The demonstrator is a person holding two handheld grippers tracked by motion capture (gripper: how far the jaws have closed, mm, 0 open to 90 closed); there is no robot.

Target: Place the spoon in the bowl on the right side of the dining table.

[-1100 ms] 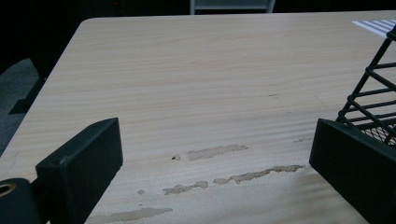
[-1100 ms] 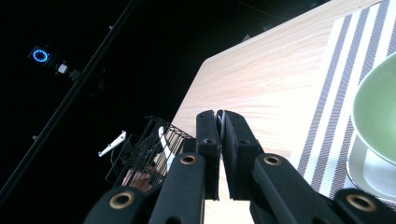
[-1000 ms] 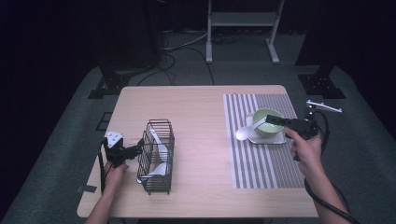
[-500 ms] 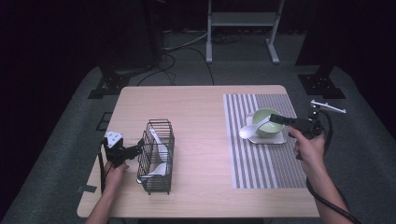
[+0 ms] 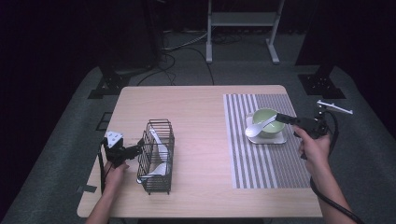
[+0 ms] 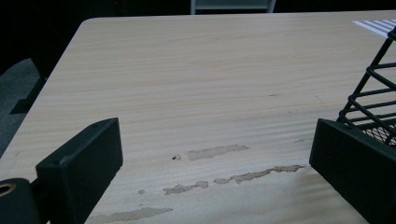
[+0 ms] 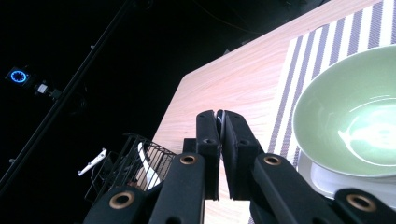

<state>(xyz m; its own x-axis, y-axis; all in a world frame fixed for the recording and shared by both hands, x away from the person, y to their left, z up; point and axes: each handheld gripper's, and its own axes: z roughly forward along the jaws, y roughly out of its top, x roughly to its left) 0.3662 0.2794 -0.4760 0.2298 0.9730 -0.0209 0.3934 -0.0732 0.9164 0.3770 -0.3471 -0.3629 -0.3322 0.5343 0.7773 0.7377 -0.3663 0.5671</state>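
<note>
My right gripper (image 5: 280, 117) is shut on the handle of a white spoon (image 5: 253, 130). The spoon's scoop hangs at the left rim of a green bowl (image 5: 268, 122), which stands on a white square plate (image 5: 280, 139). In the right gripper view the jaws (image 7: 219, 115) are pressed together with a thin white edge between them, and the bowl (image 7: 355, 112) lies just to their right. My left gripper (image 5: 136, 150) rests open on the table, touching the left side of a black wire basket (image 5: 158, 183). Its jaws (image 6: 210, 154) stand wide apart over bare wood.
The basket holds white spoons (image 5: 159, 149). A grey-and-white striped placemat (image 5: 261, 163) lies under the plate on the right half of the wooden table (image 5: 196, 116). A metal stand (image 5: 238, 28) and cables are on the floor behind the table.
My right gripper has drifted slightly right, bringing the spoon closer over the bowl. The left gripper and basket have stayed put.
</note>
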